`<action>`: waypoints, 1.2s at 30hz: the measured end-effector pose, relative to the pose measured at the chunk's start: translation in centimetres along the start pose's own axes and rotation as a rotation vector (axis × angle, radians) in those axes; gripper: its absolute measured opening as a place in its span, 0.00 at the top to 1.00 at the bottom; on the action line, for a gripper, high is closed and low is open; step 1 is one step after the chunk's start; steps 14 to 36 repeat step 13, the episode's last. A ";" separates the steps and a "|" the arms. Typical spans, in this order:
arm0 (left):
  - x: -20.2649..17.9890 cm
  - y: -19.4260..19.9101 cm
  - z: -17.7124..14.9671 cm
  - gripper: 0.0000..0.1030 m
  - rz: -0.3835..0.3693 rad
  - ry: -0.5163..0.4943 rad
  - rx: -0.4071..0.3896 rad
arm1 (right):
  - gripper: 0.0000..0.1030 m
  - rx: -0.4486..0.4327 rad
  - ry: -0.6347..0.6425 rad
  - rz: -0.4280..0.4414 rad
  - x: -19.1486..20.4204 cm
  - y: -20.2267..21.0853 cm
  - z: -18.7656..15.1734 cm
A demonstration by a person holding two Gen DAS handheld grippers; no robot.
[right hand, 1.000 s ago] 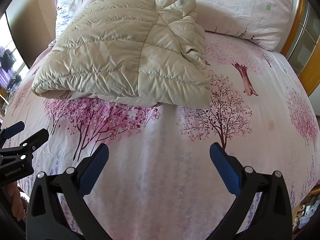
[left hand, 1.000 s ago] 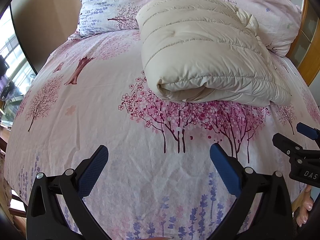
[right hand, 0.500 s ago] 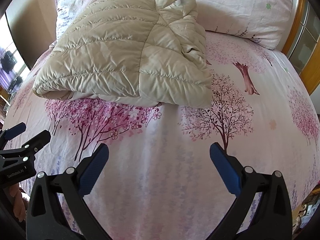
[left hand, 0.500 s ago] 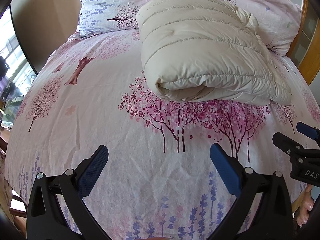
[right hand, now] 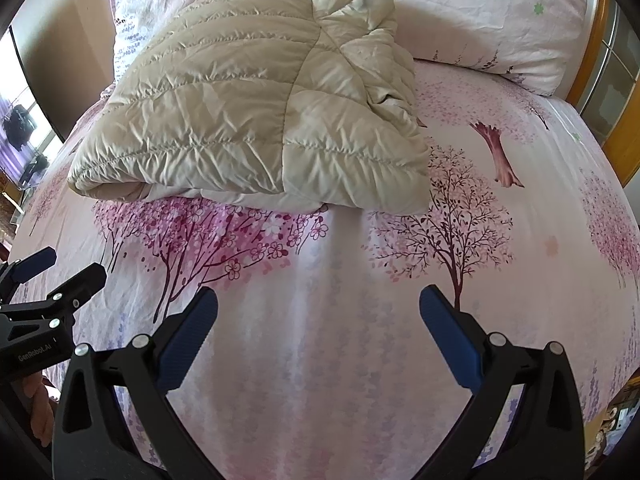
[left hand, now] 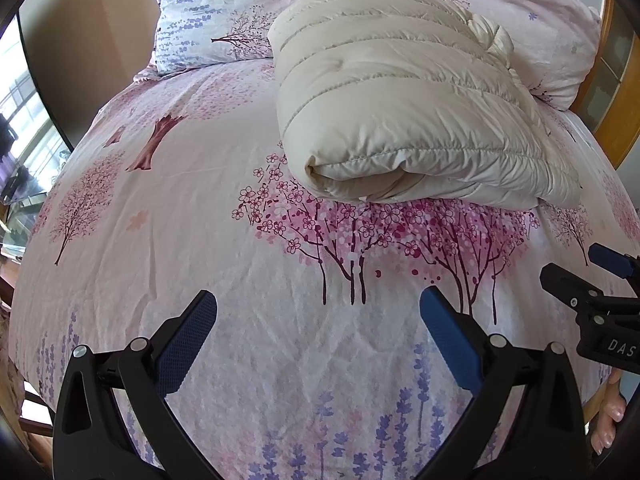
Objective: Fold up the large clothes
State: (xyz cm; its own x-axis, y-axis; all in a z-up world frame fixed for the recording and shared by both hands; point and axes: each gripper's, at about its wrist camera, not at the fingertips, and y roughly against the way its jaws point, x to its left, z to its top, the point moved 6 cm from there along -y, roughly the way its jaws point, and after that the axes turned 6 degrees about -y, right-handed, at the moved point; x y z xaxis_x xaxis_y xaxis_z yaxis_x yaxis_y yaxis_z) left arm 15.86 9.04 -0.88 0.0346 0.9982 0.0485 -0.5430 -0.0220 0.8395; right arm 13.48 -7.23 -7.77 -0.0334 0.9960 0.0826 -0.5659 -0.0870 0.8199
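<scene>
A cream quilted puffer jacket (left hand: 404, 104) lies folded into a thick bundle on the bed, its rolled edge toward me. It also shows in the right wrist view (right hand: 256, 100). My left gripper (left hand: 318, 312) is open and empty, hovering over the sheet well short of the jacket. My right gripper (right hand: 318, 312) is open and empty too, over the sheet in front of the jacket's right corner. Each gripper shows at the edge of the other's view: the right gripper (left hand: 584, 268) and the left gripper (right hand: 60, 268).
The bed sheet (left hand: 180, 216) is pink with tree and lavender prints. Two matching pillows (left hand: 224, 8) (right hand: 500, 20) lie behind the jacket. A wooden headboard frame (left hand: 600, 92) stands at the right. A window (right hand: 20, 132) is at the left.
Both grippers have stayed open and nearly still. The view has crept very slightly, and the jacket has not moved.
</scene>
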 end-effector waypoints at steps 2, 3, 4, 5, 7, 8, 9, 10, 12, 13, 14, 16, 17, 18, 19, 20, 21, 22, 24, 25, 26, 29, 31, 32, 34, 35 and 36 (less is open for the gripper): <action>0.0 0.0 -0.1 0.01 0.001 -0.002 0.001 | 0.02 0.001 0.000 0.000 0.1 0.0 0.0; 0.0 0.0 -0.1 0.01 0.001 -0.002 0.002 | 0.02 0.000 -0.001 0.000 0.0 0.0 0.0; 0.0 -0.1 -0.1 0.01 0.002 -0.002 0.004 | 0.02 0.000 -0.001 -0.001 0.1 0.0 0.0; 0.0 -0.1 -0.1 0.01 0.003 -0.002 0.006 | 0.02 0.000 0.000 0.000 0.0 0.0 0.0; 0.1 -0.2 0.0 0.01 0.003 0.000 0.008 | 0.02 0.000 0.002 -0.001 0.1 0.0 0.0; 0.1 -0.2 0.0 0.01 0.002 0.001 0.010 | 0.02 -0.001 0.001 -0.001 0.1 0.0 0.0; 0.1 -0.2 0.0 0.01 0.003 0.002 0.011 | 0.02 0.000 0.002 -0.001 0.2 0.0 0.0; 0.2 -0.2 0.0 0.01 0.003 0.002 0.012 | 0.02 0.000 0.001 -0.001 0.2 0.0 -0.1; 0.2 -0.3 0.0 0.01 0.002 0.001 0.013 | 0.02 0.001 0.002 -0.002 0.4 -0.1 -0.1; 0.2 -0.3 0.0 0.01 0.002 0.001 0.013 | 0.02 0.001 0.001 -0.002 0.3 0.0 -0.1; 0.2 -0.3 0.0 0.01 0.002 0.001 0.013 | 0.02 0.001 0.001 -0.002 0.3 0.0 -0.1; 0.2 -0.3 0.0 0.01 0.002 0.001 0.013 | 0.02 0.001 0.001 -0.002 0.3 0.0 -0.1; 0.2 -0.3 0.0 0.01 0.002 0.001 0.013 | 0.02 0.001 0.001 -0.002 0.3 0.0 -0.1; 0.2 -0.3 0.0 0.01 0.002 0.001 0.013 | 0.02 0.001 0.001 -0.002 0.3 0.0 -0.1; 0.2 -0.3 0.0 0.01 0.002 0.001 0.013 | 0.02 0.001 0.001 -0.002 0.3 0.0 -0.1; 0.2 -0.3 0.0 0.01 0.002 0.001 0.013 | 0.02 0.001 0.001 -0.002 0.3 0.0 -0.1; 0.2 -0.3 0.0 0.01 0.002 0.001 0.013 | 0.02 0.001 0.001 -0.002 0.3 0.0 -0.1; 0.2 -0.3 0.0 0.01 0.002 0.001 0.013 | 0.02 0.001 0.001 -0.002 0.3 0.0 -0.1; 0.2 -0.3 0.0 0.01 0.002 0.001 0.013 | 0.02 0.001 0.001 -0.002 0.3 0.0 -0.1; 0.2 -0.3 0.0 0.01 0.002 0.001 0.013 | 0.02 0.001 0.001 -0.002 0.3 0.0 -0.1; 0.2 -0.3 0.0 0.01 0.002 0.001 0.013 | 0.02 0.001 0.001 -0.002 0.3 0.0 -0.1; 0.2 -0.3 0.0 0.01 0.002 0.001 0.013 | 0.02 0.001 0.001 -0.002 0.3 0.0 -0.1; 0.2 -0.3 0.0 0.01 0.002 0.001 0.013 | 0.02 0.001 0.001 -0.002 0.3 0.0 -0.1; 0.2 -0.3 0.0 0.01 0.002 0.001 0.013 | 0.02 0.001 0.001 -0.002 0.3 0.0 -0.1; 0.2 -0.3 0.0 0.01 0.002 0.001 0.013 | 0.02 0.001 0.001 -0.002 0.3 0.0 -0.1; 0.2 -0.3 0.0 0.01 0.002 0.001 0.013 | 0.02 0.001 0.001 -0.002 0.3 0.0 -0.1; 0.2 -0.3 0.0 0.01 0.002 0.001 0.013 | 0.02 0.001 0.001 -0.002 0.3 0.0 -0.1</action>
